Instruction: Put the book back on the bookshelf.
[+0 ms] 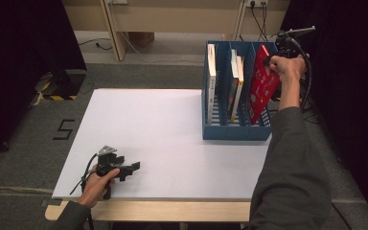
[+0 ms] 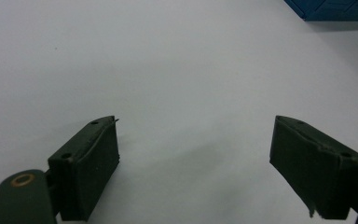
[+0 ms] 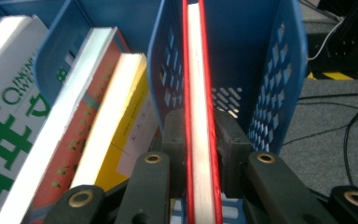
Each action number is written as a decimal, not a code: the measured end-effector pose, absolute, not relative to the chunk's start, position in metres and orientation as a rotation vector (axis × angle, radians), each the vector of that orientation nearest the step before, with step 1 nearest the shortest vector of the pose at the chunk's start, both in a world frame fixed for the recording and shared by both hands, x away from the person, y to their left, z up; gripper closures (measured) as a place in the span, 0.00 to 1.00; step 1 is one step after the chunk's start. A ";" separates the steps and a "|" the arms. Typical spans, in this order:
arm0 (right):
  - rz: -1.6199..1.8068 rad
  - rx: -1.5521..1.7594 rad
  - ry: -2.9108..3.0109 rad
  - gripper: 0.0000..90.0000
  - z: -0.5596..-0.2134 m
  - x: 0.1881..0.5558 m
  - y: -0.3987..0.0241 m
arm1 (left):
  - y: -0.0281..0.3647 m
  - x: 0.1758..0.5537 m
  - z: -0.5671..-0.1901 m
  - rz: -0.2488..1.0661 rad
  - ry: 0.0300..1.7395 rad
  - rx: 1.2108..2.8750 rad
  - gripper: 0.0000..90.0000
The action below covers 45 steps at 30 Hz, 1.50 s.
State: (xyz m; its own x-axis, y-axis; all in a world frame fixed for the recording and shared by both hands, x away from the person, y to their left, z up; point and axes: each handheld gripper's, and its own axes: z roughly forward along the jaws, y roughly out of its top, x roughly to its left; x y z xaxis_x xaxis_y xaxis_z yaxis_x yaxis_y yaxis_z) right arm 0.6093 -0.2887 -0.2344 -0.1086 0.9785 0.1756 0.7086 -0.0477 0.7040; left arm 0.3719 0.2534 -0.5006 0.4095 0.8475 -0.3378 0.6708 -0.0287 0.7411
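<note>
On the desk (image 1: 172,139), the left gripper (image 1: 133,167) rests, fingers (image 2: 91,163) apart and empty. Farther off, the right gripper (image 3: 200,154) clamps one red book (image 3: 200,93) in the blue rack's (image 1: 235,132) right-hand compartment of three; three more books stand alongside, one spine reading "QINGNIAN".

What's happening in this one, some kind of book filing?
A person's right gripper is shut on a red book, which sits tilted in the rightmost slot of the blue file rack. Other books stand in the other slots. The left gripper rests on the white table, jaws open and empty.
</note>
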 end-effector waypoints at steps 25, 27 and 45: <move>1.020 1.730 1.878 0.75 -0.245 0.602 -0.276 | 0.253 0.370 -0.501 0.259 1.316 1.774 0.16; 1.032 1.724 1.890 0.72 -0.246 0.595 -0.278 | 0.253 0.370 -0.501 0.259 1.317 1.773 0.16; 1.038 1.559 2.041 0.58 -0.269 0.528 -0.285 | 0.252 0.370 -0.501 0.273 1.312 1.778 0.16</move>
